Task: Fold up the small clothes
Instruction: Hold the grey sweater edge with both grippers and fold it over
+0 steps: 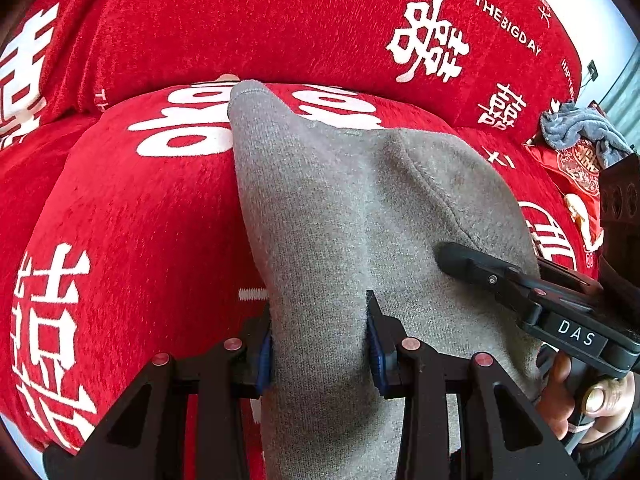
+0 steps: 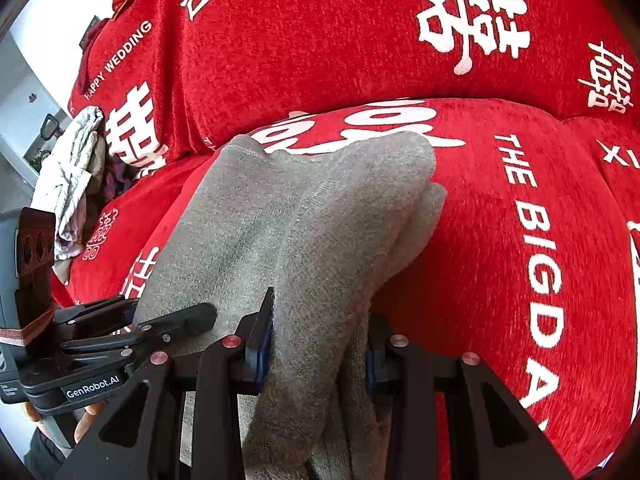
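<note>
A grey knit garment [image 1: 340,208] lies stretched over a red sofa cushion [image 1: 132,208], held up at its near edge. My left gripper [image 1: 320,344] is shut on the garment's near left part, cloth bunched between its blue pads. My right gripper [image 2: 318,344] is shut on the near right part of the same garment [image 2: 304,216]. In the left wrist view the right gripper [image 1: 520,280] comes in from the right, its finger pressed on the cloth. In the right wrist view the left gripper [image 2: 132,328] shows at the left, on the cloth edge.
The red sofa backrest [image 1: 280,20] with white lettering rises behind the cushion. A grey towel [image 1: 580,132] lies on the sofa at the far right of the left wrist view. A crumpled pale cloth [image 2: 76,176] lies at the left of the right wrist view.
</note>
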The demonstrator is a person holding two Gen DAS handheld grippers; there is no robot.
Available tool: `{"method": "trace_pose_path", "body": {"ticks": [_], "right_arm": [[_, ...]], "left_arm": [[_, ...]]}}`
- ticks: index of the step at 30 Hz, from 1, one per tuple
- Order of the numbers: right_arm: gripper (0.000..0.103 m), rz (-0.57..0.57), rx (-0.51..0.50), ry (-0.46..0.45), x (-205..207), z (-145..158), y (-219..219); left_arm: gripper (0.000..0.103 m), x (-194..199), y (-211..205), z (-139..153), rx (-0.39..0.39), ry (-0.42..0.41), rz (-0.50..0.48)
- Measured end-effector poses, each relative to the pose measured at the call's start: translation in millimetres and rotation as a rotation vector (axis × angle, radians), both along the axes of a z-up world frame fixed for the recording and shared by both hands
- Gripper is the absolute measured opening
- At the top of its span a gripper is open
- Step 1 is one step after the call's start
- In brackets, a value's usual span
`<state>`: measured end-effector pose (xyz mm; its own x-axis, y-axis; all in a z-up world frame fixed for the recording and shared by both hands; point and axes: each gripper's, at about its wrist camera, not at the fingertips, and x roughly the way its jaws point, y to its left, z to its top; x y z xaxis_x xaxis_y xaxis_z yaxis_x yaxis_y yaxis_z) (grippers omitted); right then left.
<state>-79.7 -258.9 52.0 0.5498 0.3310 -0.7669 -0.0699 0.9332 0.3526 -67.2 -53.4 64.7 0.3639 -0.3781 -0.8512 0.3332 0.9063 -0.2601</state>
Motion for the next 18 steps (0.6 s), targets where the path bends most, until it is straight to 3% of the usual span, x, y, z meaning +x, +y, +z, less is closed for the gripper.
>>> {"method": "trace_pose_path", "body": {"ticks": [18], "right_arm": [[0.037, 0.019, 0.011, -0.023, -33.1, -6.4, 7.4]], "left_arm": [[0.039, -37.3, 5.7, -5.0, 0.022, -0.034, 0.003]]}}
